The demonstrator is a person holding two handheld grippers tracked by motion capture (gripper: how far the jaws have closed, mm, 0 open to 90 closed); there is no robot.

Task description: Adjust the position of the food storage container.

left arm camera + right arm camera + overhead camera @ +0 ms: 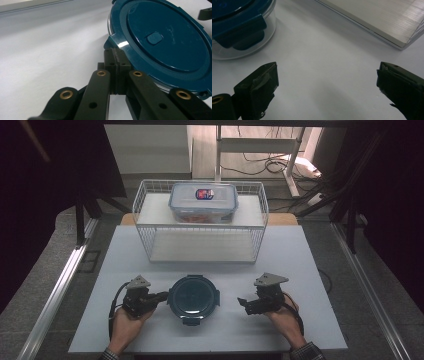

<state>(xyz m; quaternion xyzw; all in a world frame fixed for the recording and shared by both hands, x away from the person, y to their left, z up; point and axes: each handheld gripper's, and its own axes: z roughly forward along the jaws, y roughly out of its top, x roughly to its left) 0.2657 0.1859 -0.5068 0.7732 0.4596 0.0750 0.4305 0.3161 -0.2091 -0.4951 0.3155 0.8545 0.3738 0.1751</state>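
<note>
My clenched left gripper [115,56] nudges a latch tab of the round clear container's dark-blue lid [193,296]; next, my spread right gripper [243,302] must brace the far side.

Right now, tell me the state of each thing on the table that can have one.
Round container: dark blue lid on, clasp down.
Rectangular container: lid on, sitting on the upper shelf of the wire rack.
Left gripper: jaws shut, tips at the round container's lid tab.
Right gripper: jaws open, holding nothing.
</note>
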